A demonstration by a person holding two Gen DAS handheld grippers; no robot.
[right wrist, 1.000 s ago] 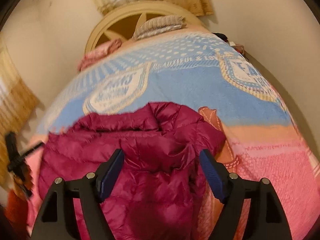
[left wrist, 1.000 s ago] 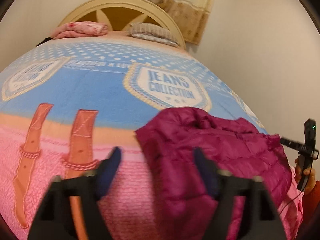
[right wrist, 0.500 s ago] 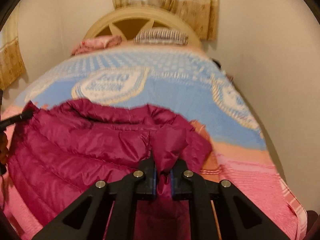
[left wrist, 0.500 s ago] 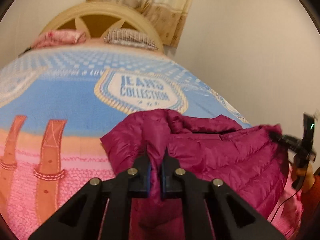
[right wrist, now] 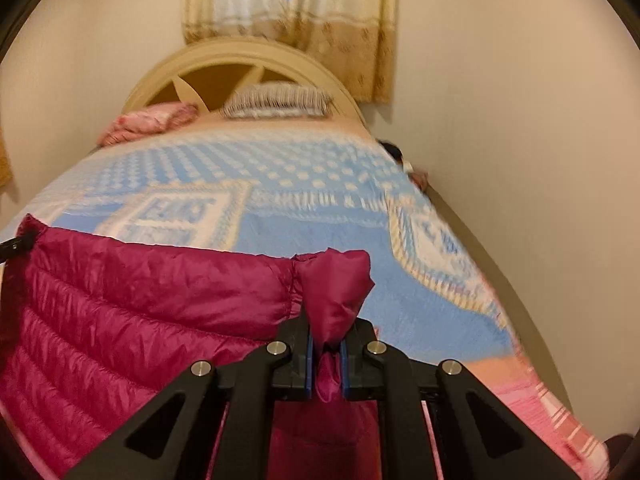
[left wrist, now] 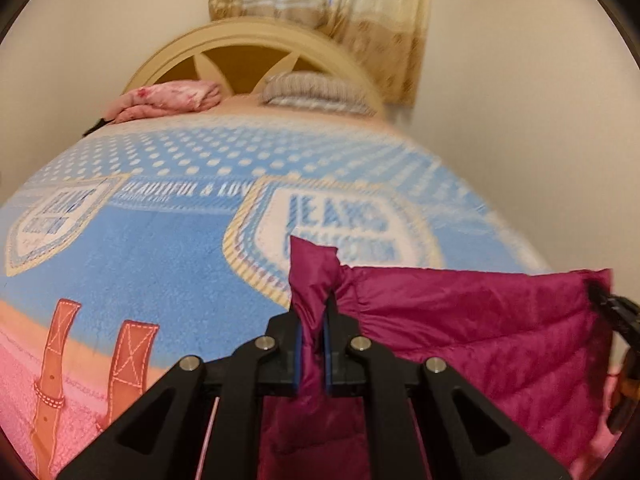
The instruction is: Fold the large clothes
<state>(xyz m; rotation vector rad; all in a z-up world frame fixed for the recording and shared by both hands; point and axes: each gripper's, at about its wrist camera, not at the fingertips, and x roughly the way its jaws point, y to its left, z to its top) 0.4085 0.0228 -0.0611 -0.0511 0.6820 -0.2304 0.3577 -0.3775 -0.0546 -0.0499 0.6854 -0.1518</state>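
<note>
Both tongs, left point(left wrist: 312, 320) and right point(right wrist: 325, 338), pinch the magenta jacket point(right wrist: 152, 304) (stretched taut) above the bed point(left wrist: 160, 240).

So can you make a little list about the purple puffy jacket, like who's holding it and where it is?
item: magenta puffer jacket
left gripper: jaws shut on one jacket corner
right gripper: jaws shut on the other corner
jacket state: top edge stretched between both grippers
underneath: bed with blue and pink blanket
at headboard: pink pillow, striped pillow

Jacket point(left wrist: 480, 328) lower part hidden beneath the left gripper point(left wrist: 311, 344); blanket point(right wrist: 320, 184) lettering beyond the right gripper point(right wrist: 325, 356) blurred, unreadable.
</note>
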